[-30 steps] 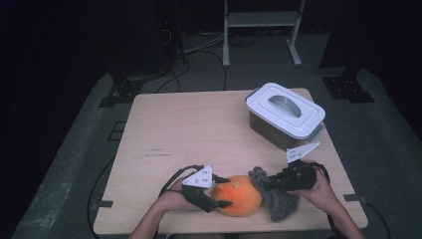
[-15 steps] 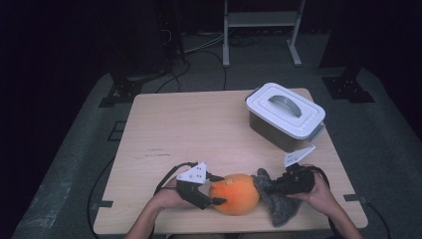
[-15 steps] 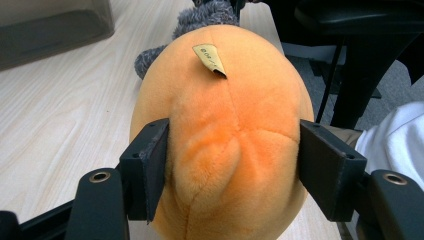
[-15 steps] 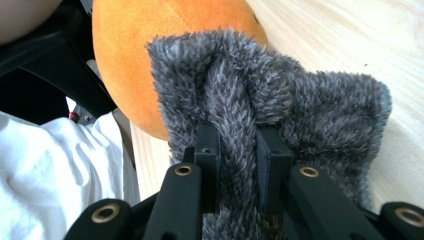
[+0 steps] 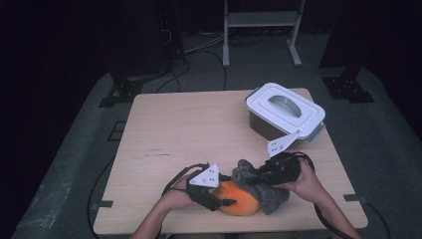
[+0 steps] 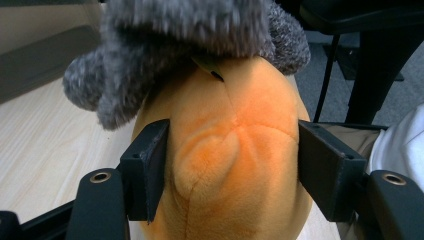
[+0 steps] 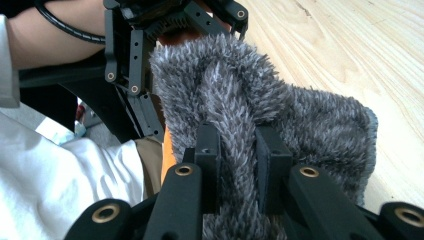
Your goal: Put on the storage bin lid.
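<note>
An orange plush toy (image 5: 241,201) lies near the table's front edge with a grey furry part (image 5: 267,195) on its right side. My left gripper (image 5: 225,194) is shut on the orange body (image 6: 235,160), one jaw pressed into each side. My right gripper (image 5: 256,175) is shut on a fold of the grey fur (image 7: 237,165), pinched narrowly between its jaws. In the left gripper view the grey fur (image 6: 185,45) drapes over the top of the orange body. The right gripper view shows the left gripper's black frame (image 7: 135,55) just behind the fur.
A white lidded box (image 5: 284,110) with a grey handle stands at the table's back right. The wooden table (image 5: 189,129) is bare across its left and middle. Cables trail from both grippers over the front edge. A person's white sleeve (image 7: 55,175) is close to the toy.
Both grippers and the toy have shifted slightly left and back from the front edge. The grey fur now sits higher against the orange body.
</note>
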A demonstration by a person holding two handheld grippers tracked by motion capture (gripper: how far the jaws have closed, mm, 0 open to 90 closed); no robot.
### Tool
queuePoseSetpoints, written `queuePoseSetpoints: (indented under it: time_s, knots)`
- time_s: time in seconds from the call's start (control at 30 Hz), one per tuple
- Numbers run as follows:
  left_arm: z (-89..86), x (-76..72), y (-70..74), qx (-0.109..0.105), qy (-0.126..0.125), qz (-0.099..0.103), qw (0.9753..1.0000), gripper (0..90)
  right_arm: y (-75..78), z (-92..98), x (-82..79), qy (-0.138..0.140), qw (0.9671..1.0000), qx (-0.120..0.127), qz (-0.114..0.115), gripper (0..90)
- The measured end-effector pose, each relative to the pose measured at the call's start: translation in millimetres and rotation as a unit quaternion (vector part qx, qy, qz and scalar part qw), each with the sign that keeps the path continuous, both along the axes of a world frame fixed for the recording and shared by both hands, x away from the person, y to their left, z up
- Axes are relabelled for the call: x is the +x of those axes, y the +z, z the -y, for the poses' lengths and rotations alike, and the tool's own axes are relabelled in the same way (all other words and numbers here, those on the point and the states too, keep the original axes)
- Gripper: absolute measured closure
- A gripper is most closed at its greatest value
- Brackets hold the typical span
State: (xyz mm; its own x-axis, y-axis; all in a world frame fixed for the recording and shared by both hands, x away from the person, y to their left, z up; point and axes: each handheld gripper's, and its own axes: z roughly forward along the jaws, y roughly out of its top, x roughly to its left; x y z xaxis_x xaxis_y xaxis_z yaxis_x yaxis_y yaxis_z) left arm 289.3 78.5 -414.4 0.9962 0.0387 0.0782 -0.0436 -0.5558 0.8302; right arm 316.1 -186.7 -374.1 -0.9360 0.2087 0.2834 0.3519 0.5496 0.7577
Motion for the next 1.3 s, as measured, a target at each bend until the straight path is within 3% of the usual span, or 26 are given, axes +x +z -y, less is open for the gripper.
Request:
queuePoseSetpoints:
  time_s: [0.13,0.3,0.33,0.5,0.6,0.63,0.8,0.9,0.97,1.0,1.07,1.27,1.3]
  knots:
    - [-4.1,2.0,-2.3,-0.007,0.006,-0.01,0.9999,34.5,-2.9,-0.8,1.4,-0.002,1.0,-0.006,-0.002,75.0]
    - [-4.5,2.6,-3.5,-0.015,0.011,-0.018,0.9997,34.6,-18.0,17.3,2.5,-0.023,0.9994,-0.007,-0.024,75.0]
    - [-3.9,2.8,-3.0,-0.014,0.011,-0.018,0.9997,34.6,-24.5,28.4,1.7,-0.036,0.9988,-0.013,-0.031,75.0]
    - [2.6,1.0,-0.7,-0.017,0.011,-0.01,0.9997,34.5,-24.4,39.2,-1.9,-0.042,0.9983,-0.02,-0.034,75.0]
    - [7.3,-0.5,0.5,-0.017,0.009,-0.005,0.9998,34.5,-14.5,36.2,-3.8,-0.03,0.9992,-0.001,-0.028,75.1]
    - [10.2,-1.9,1.2,-0.019,0.009,-0.001,0.9998,34.3,-5.6,27.0,-4.1,-0.017,0.9997,0.005,-0.019,75.0]
    - [13.1,-5.5,1.8,-0.015,0.013,0.007,0.9998,30.9,0.1,9.3,-4.2,-0.004,0.9999,-0.011,-0.005,75.0]
    - [8.9,-2.6,-2.8,-0.025,0.019,-0.01,0.9995,23.5,-9.3,8.5,-1.6,-0.008,0.9998,-0.016,-0.011,75.0]
    - [8.3,-1.2,-3.8,-0.021,0.022,-0.018,0.9994,20.6,-10.8,9.5,-1.7,-0.011,0.9997,-0.016,-0.014,74.9]
    - [8.5,-0.2,-6.0,-0.01,0.021,-0.024,0.9995,13.7,-13.7,13.1,-2.1,-0.013,0.9997,-0.01,-0.019,74.9]
    - [8.5,-0.3,-7.6,-0.01,0.021,-0.024,0.9995,13.1,-15.5,16.9,-2.5,-0.015,0.9997,-0.005,-0.02,74.9]
    - [3.2,5.6,-13.6,-0.023,0.026,-0.051,0.9981,13.6,-27.1,32.4,-4.1,-0.031,0.999,-0.002,-0.032,74.9]
    - [1.4,5.9,-13.9,-0.029,0.02,-0.051,0.9981,21.7,-31.7,38.2,-4.9,-0.037,0.9986,-0.002,-0.038,74.9]
